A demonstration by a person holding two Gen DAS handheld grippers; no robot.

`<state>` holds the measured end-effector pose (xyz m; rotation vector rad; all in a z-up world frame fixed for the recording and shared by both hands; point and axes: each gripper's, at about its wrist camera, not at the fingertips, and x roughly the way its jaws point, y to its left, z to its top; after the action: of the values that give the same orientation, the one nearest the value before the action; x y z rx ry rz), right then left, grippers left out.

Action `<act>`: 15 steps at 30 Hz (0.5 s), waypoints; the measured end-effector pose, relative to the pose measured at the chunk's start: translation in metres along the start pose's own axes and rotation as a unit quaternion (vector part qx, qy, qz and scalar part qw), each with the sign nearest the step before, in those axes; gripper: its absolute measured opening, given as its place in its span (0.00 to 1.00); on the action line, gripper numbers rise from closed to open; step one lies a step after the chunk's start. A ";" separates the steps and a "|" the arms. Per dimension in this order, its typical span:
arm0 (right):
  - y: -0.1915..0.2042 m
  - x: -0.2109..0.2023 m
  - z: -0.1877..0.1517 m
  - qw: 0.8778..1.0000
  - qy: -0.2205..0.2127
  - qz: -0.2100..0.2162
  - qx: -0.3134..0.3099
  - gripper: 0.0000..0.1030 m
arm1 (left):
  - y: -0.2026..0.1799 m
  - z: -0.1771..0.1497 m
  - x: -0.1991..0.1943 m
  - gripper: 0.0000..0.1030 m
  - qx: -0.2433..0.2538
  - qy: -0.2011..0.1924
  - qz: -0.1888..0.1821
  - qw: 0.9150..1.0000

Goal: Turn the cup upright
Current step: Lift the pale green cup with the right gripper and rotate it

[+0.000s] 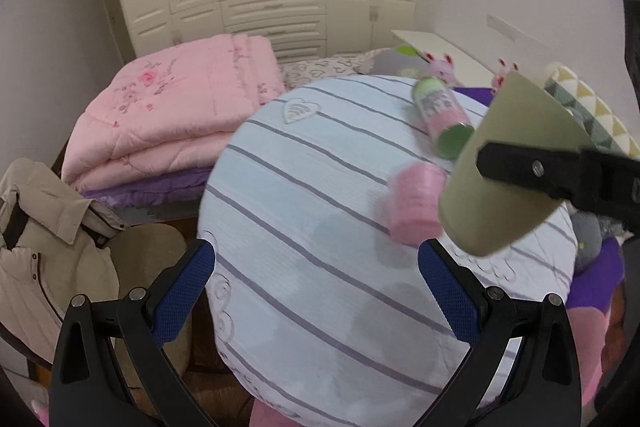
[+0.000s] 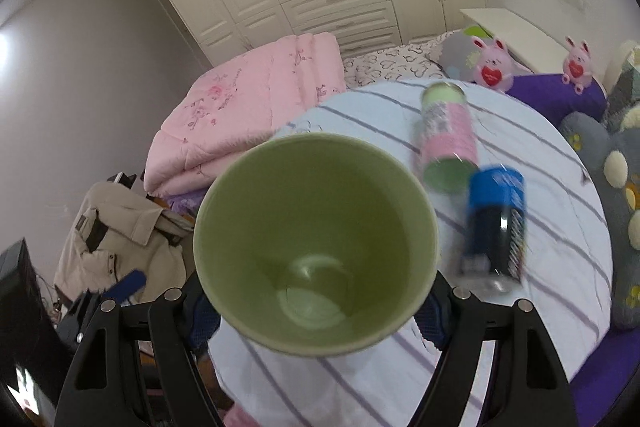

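My right gripper (image 2: 316, 311) is shut on a green cup (image 2: 316, 239), held in the air above the striped round table (image 2: 520, 307). The cup's open mouth faces the right wrist camera and I see its empty inside. In the left wrist view the same green cup (image 1: 504, 163) hangs tilted at the right, with a black right finger (image 1: 520, 167) across its side. My left gripper (image 1: 316, 291) is open and empty above the table's (image 1: 304, 227) near part.
A pink cup (image 1: 416, 203) stands on the table. A pink and green can (image 2: 448, 139) lies at the back and a blue can (image 2: 496, 223) to the right. A folded pink quilt (image 1: 176, 115), a beige jacket (image 1: 48, 239) and plush toys (image 2: 492, 63) surround the table.
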<state>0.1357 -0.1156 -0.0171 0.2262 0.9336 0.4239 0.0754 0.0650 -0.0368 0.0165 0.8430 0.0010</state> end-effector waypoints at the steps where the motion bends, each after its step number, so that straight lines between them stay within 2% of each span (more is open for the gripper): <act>1: -0.005 -0.005 -0.007 1.000 0.004 -0.002 0.001 0.77 | -0.005 -0.003 -0.001 1.00 0.003 0.003 -0.004 1.000; 5: -0.019 -0.022 -0.032 1.000 0.020 -0.009 0.002 0.77 | -0.016 -0.015 -0.004 1.00 0.008 0.017 -0.022 1.000; 9: -0.029 -0.030 -0.054 0.999 0.052 -0.008 -0.006 0.77 | -0.023 -0.026 -0.007 1.00 0.013 0.021 -0.019 1.000; 14: -0.037 -0.014 -0.070 0.994 0.110 0.003 -0.009 0.77 | -0.022 -0.031 -0.004 1.00 0.009 0.031 -0.012 0.999; 15: -0.038 -0.007 -0.070 0.993 0.116 0.004 -0.009 0.77 | -0.021 -0.031 -0.003 1.00 0.008 0.032 -0.001 0.999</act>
<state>0.0847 -0.1520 -0.0667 0.1664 1.1563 0.4714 0.0503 0.0447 -0.0560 0.0304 0.9073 -0.0076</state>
